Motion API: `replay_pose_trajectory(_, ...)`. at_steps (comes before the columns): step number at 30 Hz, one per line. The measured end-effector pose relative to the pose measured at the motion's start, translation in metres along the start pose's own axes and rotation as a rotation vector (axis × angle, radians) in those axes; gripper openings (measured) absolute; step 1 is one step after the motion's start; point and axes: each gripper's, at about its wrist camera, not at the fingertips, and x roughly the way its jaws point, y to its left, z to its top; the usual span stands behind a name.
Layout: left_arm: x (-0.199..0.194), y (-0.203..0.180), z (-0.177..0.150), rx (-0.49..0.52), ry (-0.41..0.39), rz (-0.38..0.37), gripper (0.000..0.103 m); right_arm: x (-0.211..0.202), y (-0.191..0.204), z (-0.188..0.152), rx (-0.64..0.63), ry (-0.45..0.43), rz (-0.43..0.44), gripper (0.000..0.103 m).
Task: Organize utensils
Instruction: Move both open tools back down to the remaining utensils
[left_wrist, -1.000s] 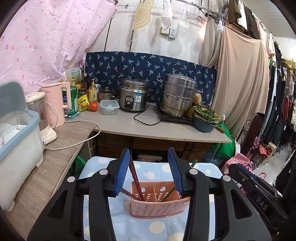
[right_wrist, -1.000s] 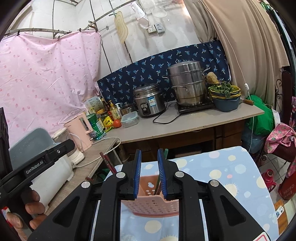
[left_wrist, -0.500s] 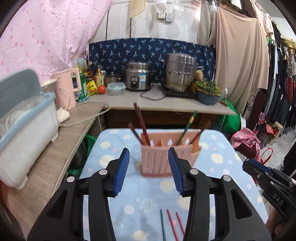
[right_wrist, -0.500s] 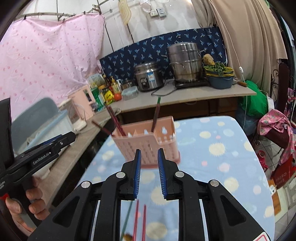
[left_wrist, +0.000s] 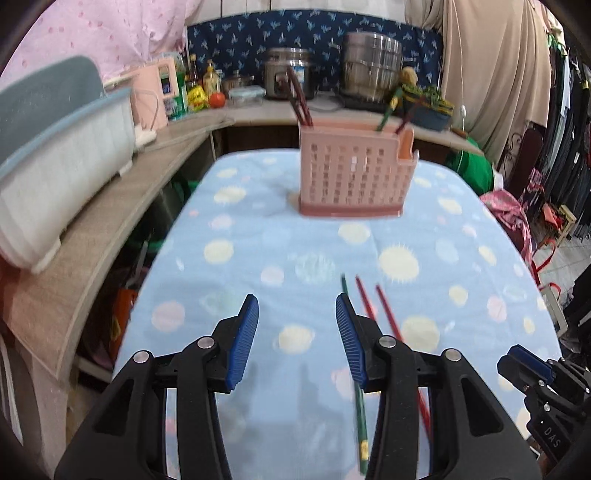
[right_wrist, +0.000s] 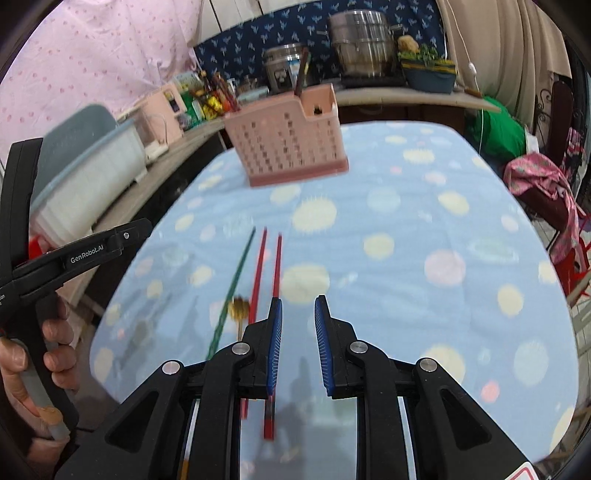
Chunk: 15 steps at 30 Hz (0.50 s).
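A pink slotted utensil holder (left_wrist: 354, 170) stands at the far end of the table and holds several chopsticks; it also shows in the right wrist view (right_wrist: 291, 138). Two red chopsticks (right_wrist: 271, 266) and a green one (right_wrist: 236, 273) lie loose on the blue dotted tablecloth (right_wrist: 406, 240). In the left wrist view the red pair (left_wrist: 373, 306) and the green one (left_wrist: 360, 417) lie under the right finger. My left gripper (left_wrist: 295, 336) is open and empty above the cloth. My right gripper (right_wrist: 298, 343) is open a little and empty, just right of the red chopsticks.
A wooden counter (left_wrist: 92, 221) with a white and blue dish rack (left_wrist: 55, 147) runs along the left. A back counter carries a rice cooker (left_wrist: 288, 70), a steel pot (left_wrist: 373, 62) and bottles. Clothes hang at the right.
Both grippers have pulled back from the holder and lowered toward the near cloth. The holder now looks farther away, and the loose chopsticks have come close under the fingers.
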Motion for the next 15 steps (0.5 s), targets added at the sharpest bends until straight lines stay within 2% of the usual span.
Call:
replay_pose_trajectory(5, 0.009, 0.005, -0.038, -0.018, 0.077, 0.001, 0.042, 0.010, 0.004, -0.034, -0.006, 0.062, 0.004, 0.019)
replay_pose_trajectory(15, 0.014, 0.004, -0.071, -0.011, 0.135, -0.004, 0.042, 0.024, 0.018, -0.064, -0.039, 0.131, 0.023, 0.019)
